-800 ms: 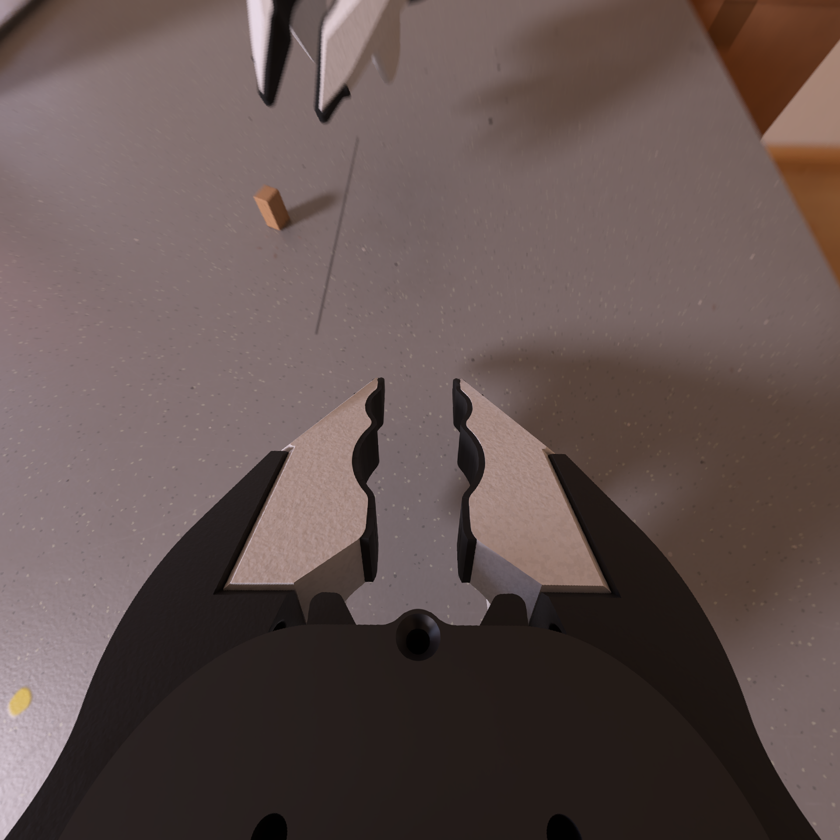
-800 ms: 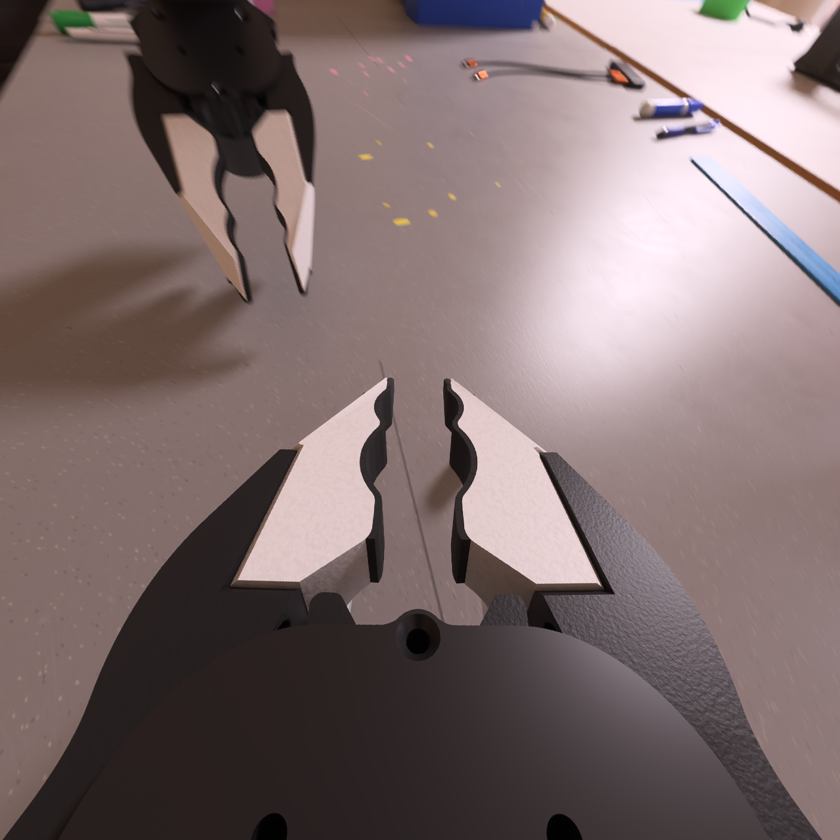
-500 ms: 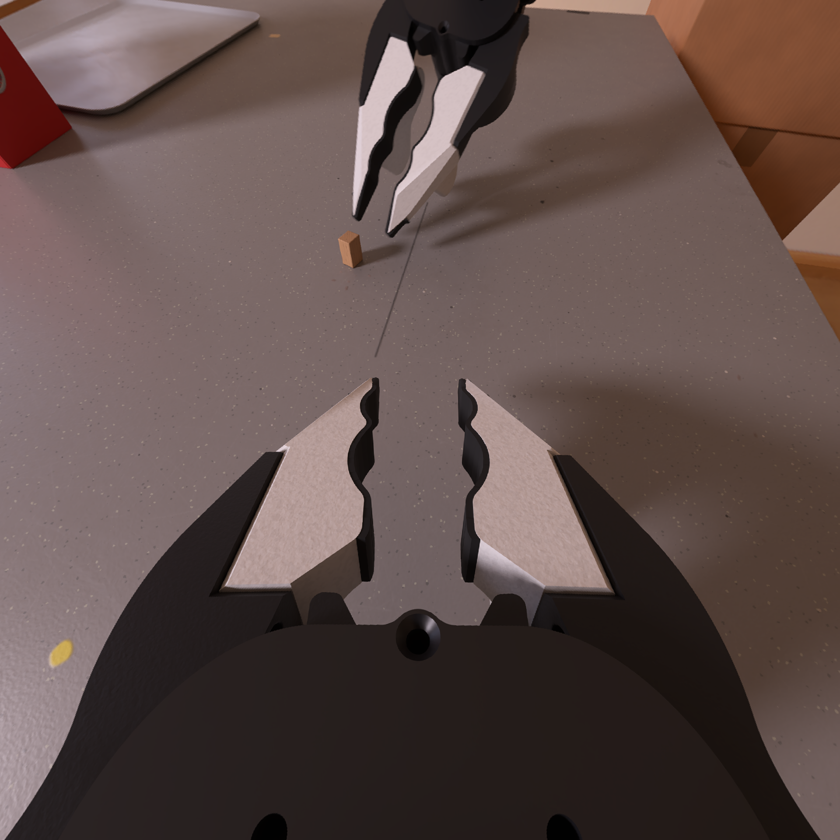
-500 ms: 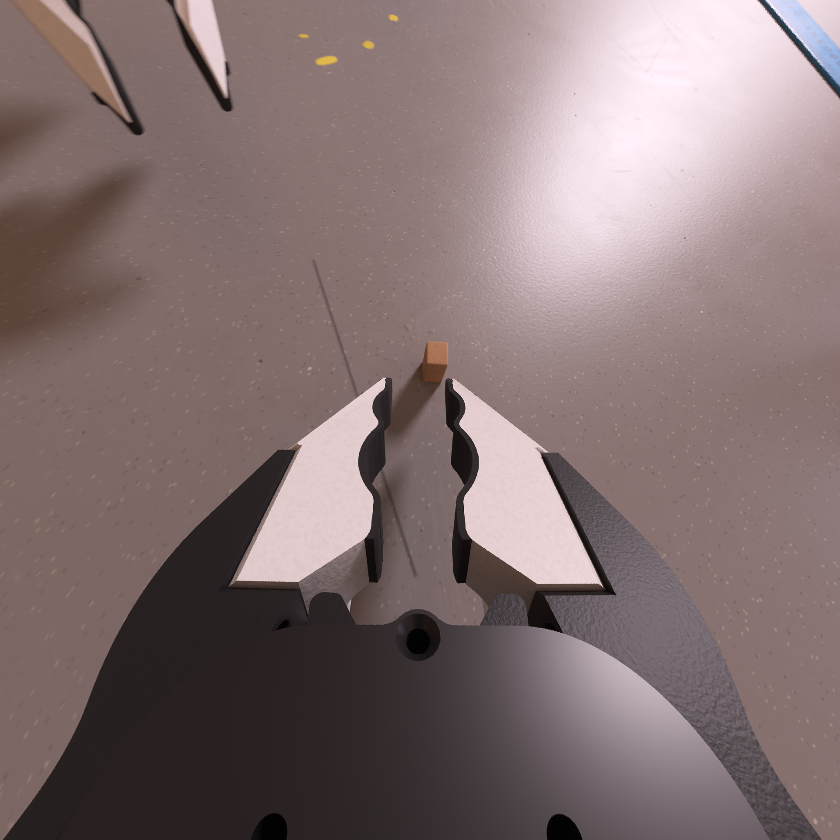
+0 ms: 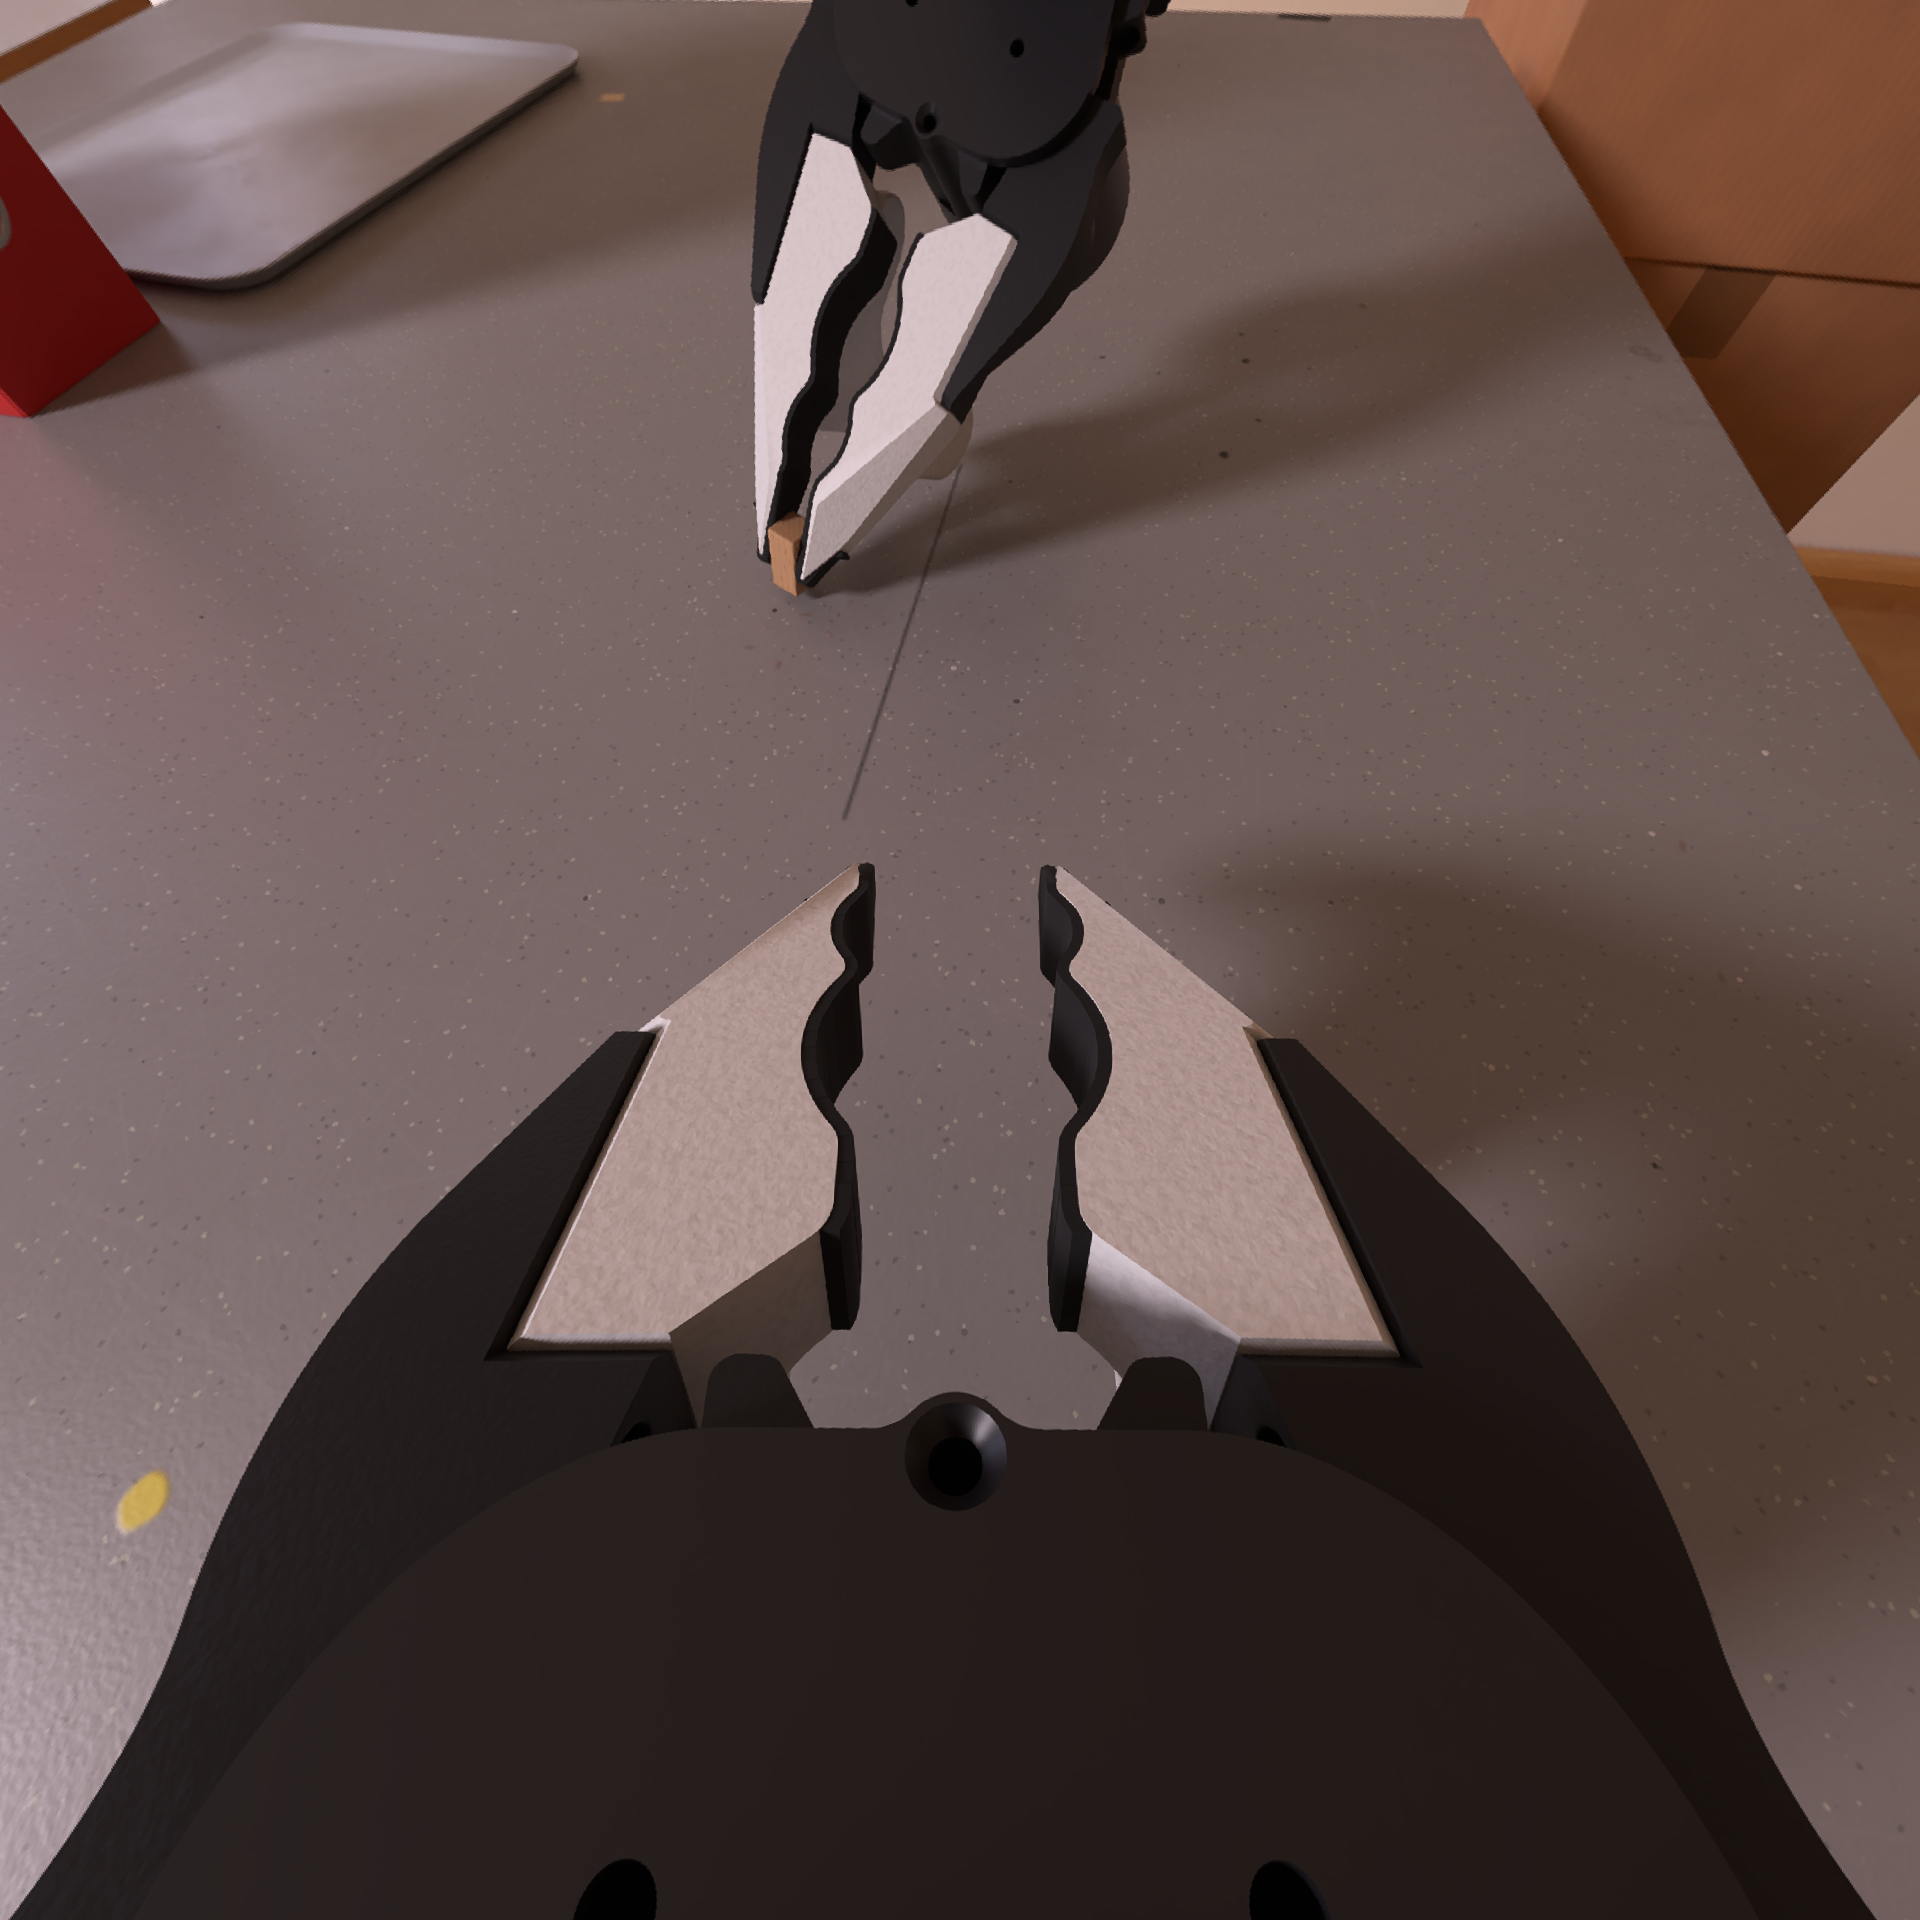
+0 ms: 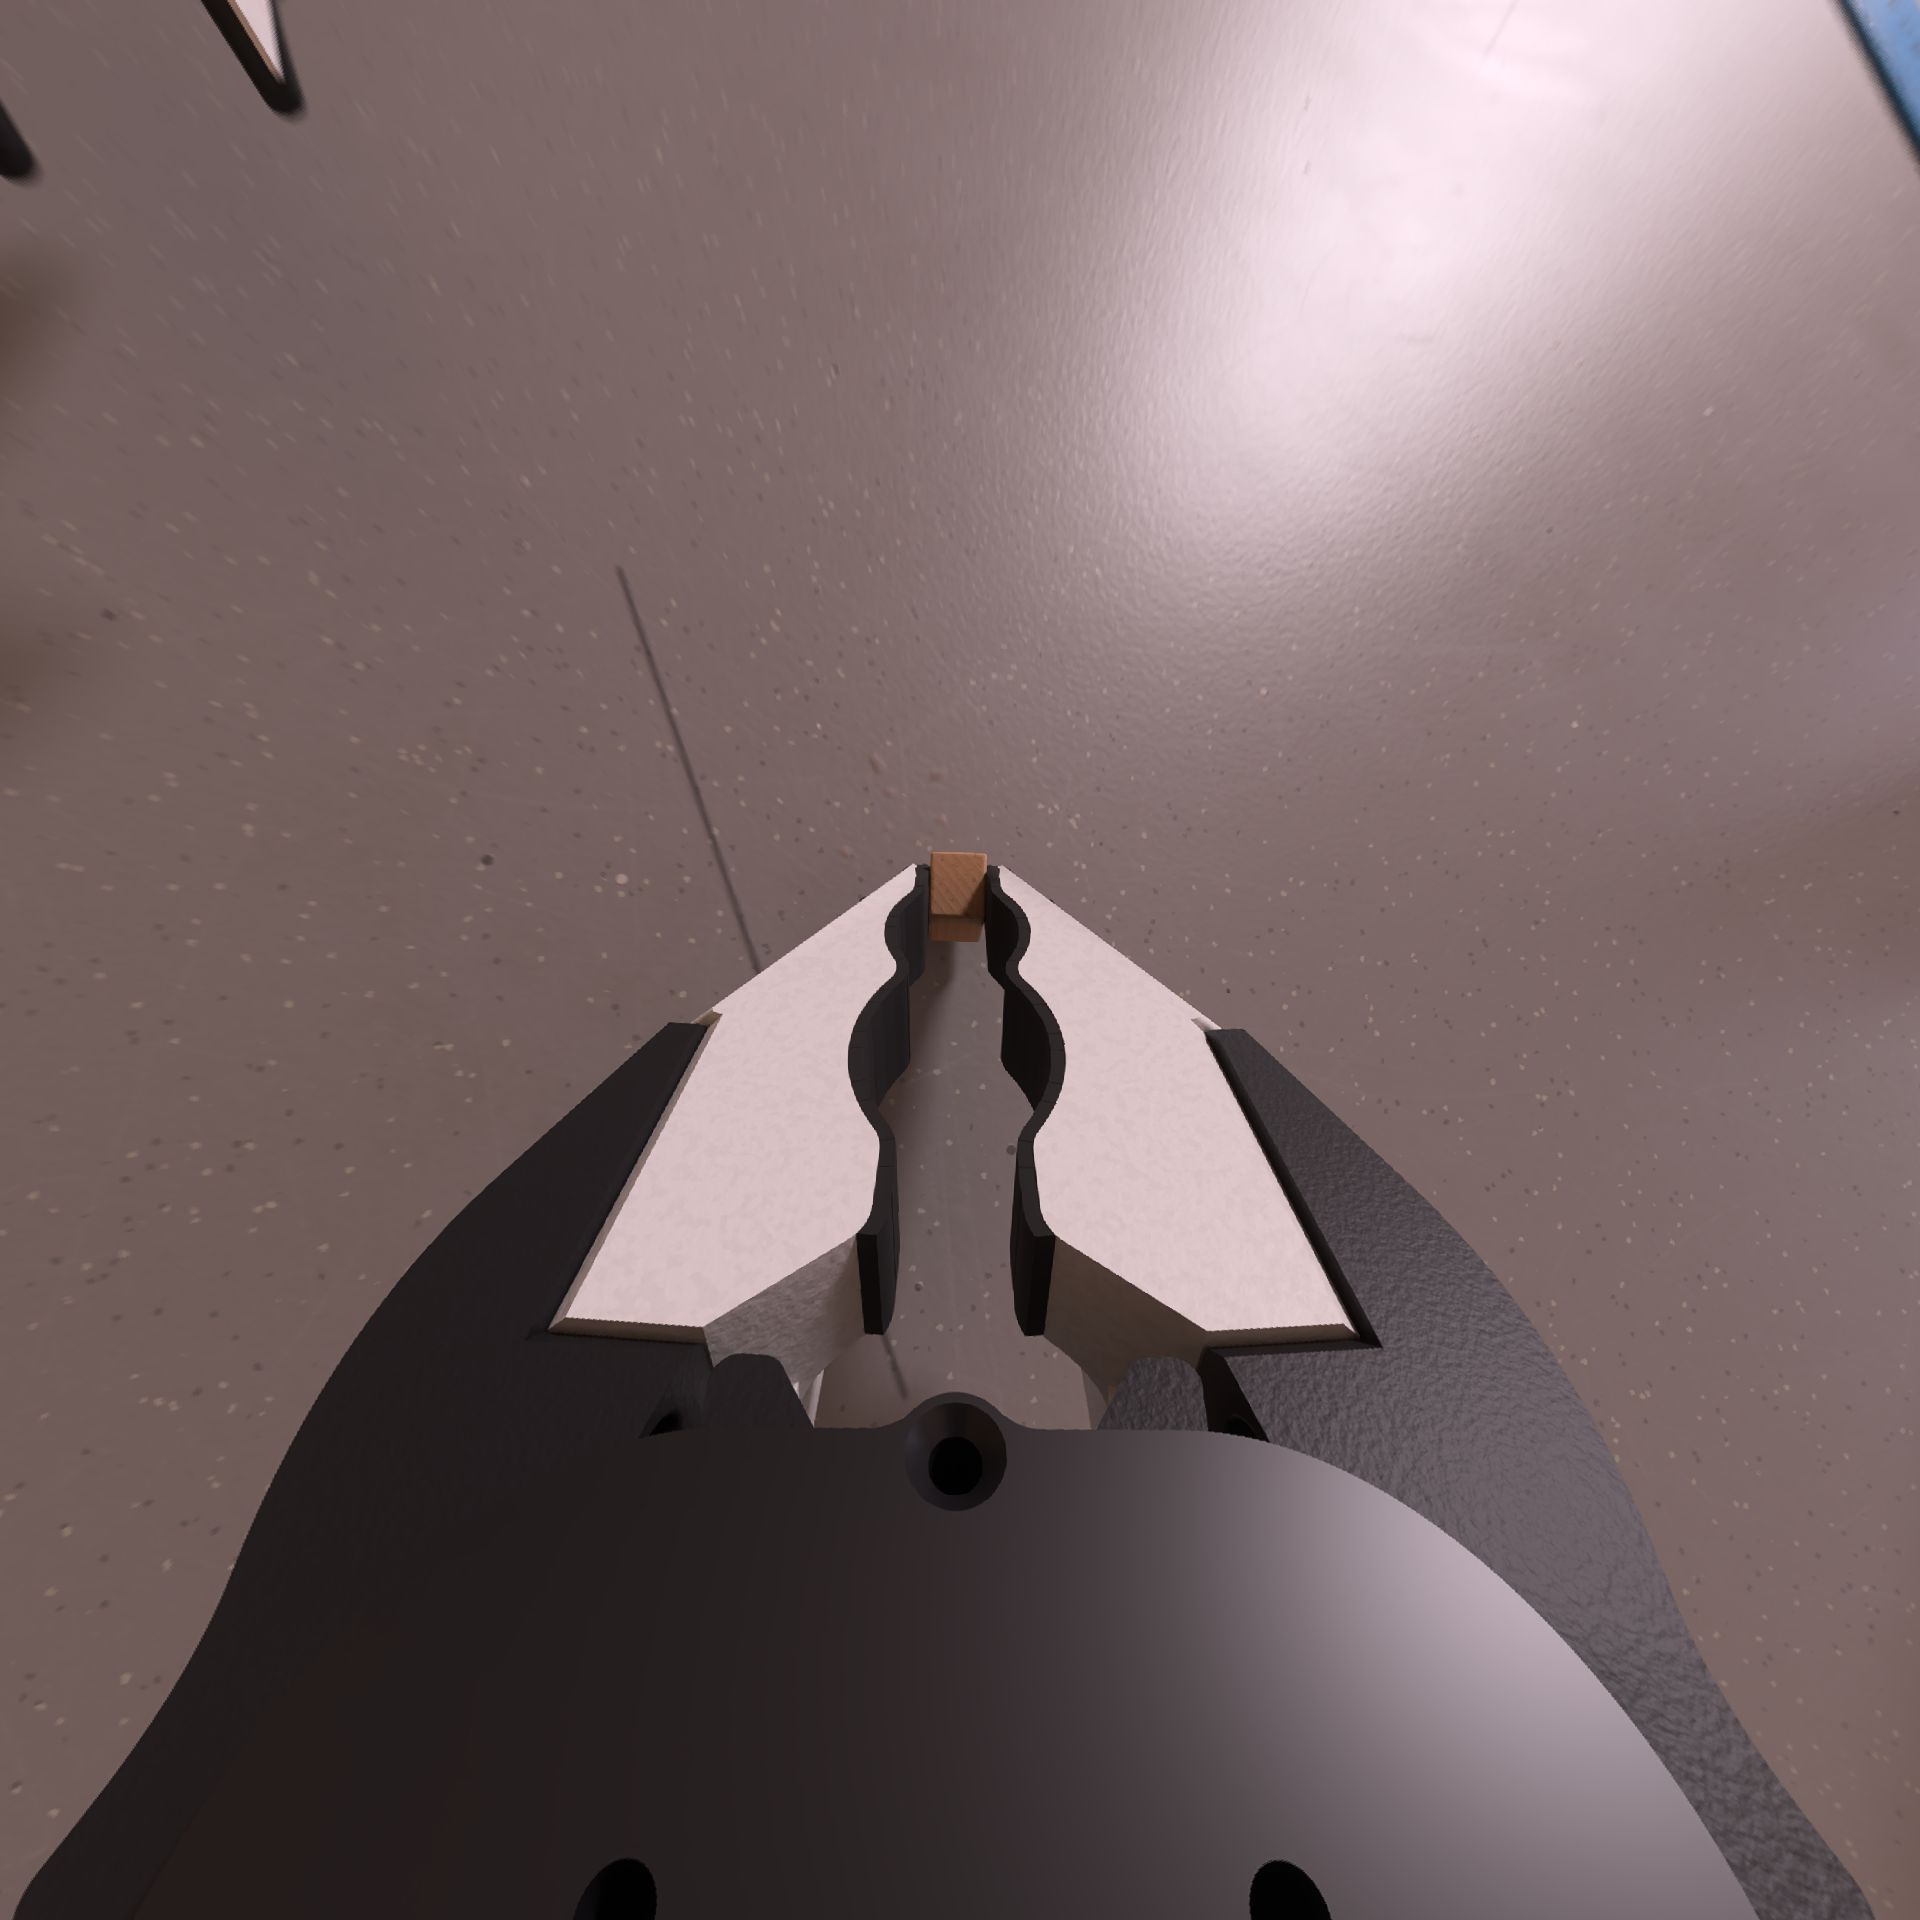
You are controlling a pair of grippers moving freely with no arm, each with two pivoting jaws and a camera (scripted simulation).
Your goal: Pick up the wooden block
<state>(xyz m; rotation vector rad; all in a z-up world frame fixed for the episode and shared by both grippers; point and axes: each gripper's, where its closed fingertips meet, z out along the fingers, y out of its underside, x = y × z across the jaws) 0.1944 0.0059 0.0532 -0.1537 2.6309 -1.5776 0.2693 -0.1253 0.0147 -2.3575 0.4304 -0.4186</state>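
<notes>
Wooden block (image 6: 956,897) sits on the grey table (image 6: 1351,623), pinched between the very tips of the right gripper (image 6: 957,902) — clenched on it, by the look of things. Reaching and grasping seem done; lifting remains. Well apart, the left gripper (image 5: 956,883) hangs released, holding nothing.

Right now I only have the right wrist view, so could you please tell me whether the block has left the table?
Observer: It seems not; the left wrist view shows the block resting on the table, the right claw pinching it.
Operator: Is the other claw holding anything?
Observer: No, the left claw is open and empty, short of the block.
Operator: Anything behind me?
Observer: A grey tray and a red box, apart from the block.
</notes>
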